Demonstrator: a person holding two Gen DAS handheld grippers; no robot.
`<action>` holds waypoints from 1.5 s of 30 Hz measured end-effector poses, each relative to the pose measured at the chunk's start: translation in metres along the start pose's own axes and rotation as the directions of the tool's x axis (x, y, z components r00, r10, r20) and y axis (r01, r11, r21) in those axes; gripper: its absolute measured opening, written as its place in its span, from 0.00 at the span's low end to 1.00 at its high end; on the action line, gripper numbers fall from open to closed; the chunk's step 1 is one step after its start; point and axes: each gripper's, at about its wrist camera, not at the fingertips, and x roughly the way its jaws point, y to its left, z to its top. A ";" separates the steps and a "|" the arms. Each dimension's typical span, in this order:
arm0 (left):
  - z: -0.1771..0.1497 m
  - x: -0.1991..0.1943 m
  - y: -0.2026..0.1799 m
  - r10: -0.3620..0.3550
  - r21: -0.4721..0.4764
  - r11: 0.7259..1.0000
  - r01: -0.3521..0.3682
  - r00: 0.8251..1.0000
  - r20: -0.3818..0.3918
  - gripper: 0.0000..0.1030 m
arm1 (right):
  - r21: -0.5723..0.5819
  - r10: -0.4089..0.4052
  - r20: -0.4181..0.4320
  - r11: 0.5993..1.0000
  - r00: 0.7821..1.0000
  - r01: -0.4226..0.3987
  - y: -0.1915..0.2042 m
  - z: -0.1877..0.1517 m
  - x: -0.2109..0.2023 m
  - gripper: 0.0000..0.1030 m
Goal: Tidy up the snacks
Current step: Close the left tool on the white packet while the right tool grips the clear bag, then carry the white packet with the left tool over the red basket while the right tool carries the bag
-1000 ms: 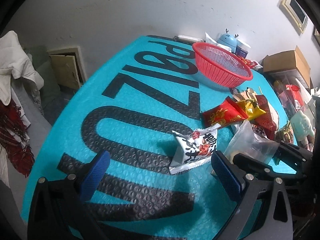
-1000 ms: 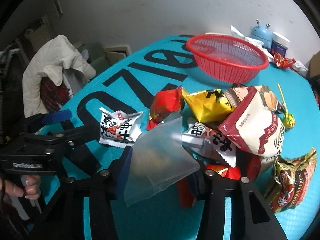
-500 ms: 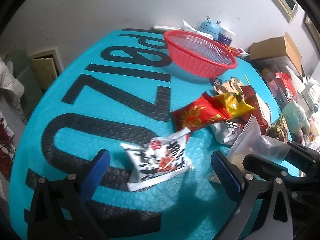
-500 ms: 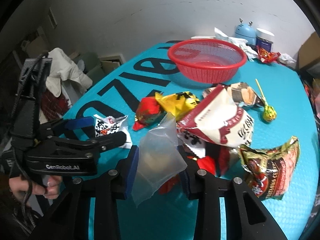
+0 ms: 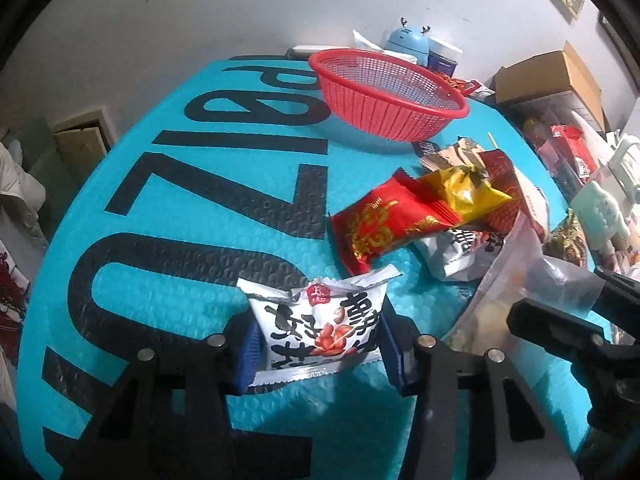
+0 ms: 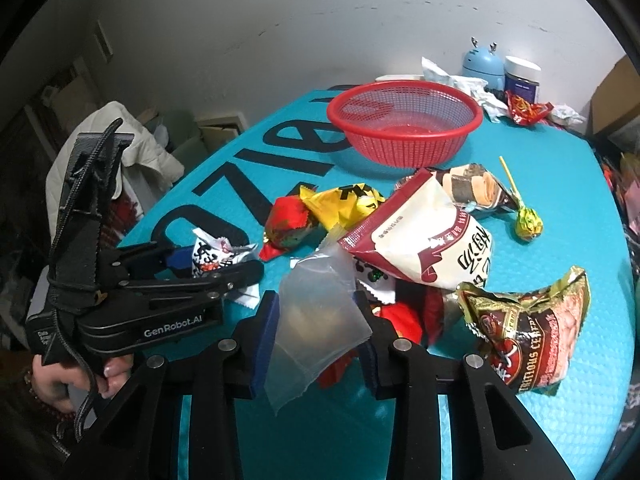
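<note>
My left gripper [image 5: 318,346] is shut on a white peanut packet [image 5: 320,326] with black characters, low over the teal mat [image 5: 168,280]. It also shows in the right wrist view [image 6: 218,254]. My right gripper [image 6: 316,338] is shut on a clear plastic bag [image 6: 316,320], also visible in the left wrist view [image 5: 520,280]. A pile of snacks lies on the mat: a red packet [image 5: 384,224], a yellow packet [image 5: 464,194], a white-and-maroon bag [image 6: 424,240], a gold-and-red bag [image 6: 532,332] and a lollipop [image 6: 528,222]. An empty red basket [image 6: 404,120] stands at the back.
A blue deer-shaped gadget [image 6: 482,64] and a dark jar [image 6: 520,80] stand behind the basket with crumpled wrappers [image 6: 524,110]. Cardboard boxes [image 5: 552,76] and clutter fill the right side. White clothing [image 6: 120,148] hangs left of the table.
My left gripper moved forward and closed on the white peanut packet, which had been lying loose on the mat. My right gripper kept holding the clear bag.
</note>
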 end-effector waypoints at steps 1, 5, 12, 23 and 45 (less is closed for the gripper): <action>-0.001 -0.001 0.000 -0.002 0.002 1.000 0.002 1.000 0.002 0.47 | 0.002 0.001 0.001 1.000 1.000 -0.001 0.000 0.000 -0.001 0.35; -0.005 -0.012 -0.005 -0.001 0.020 1.000 0.000 1.000 0.027 0.46 | 0.003 0.001 0.008 1.000 1.000 -0.001 0.001 -0.002 -0.005 0.35; -0.013 -0.034 -0.010 0.001 0.027 1.000 -0.002 0.998 0.061 0.46 | 0.011 0.015 0.027 1.000 1.000 -0.015 0.005 -0.009 -0.017 0.34; -0.028 -0.072 -0.029 -0.022 0.040 0.999 0.017 0.993 0.113 0.46 | 0.013 0.025 0.086 1.000 0.996 -0.026 0.010 -0.024 -0.053 0.30; -0.018 -0.120 -0.082 -0.132 0.117 0.987 0.108 0.966 0.223 0.46 | 0.027 -0.073 0.242 0.997 0.967 0.069 -0.004 -0.037 -0.130 0.21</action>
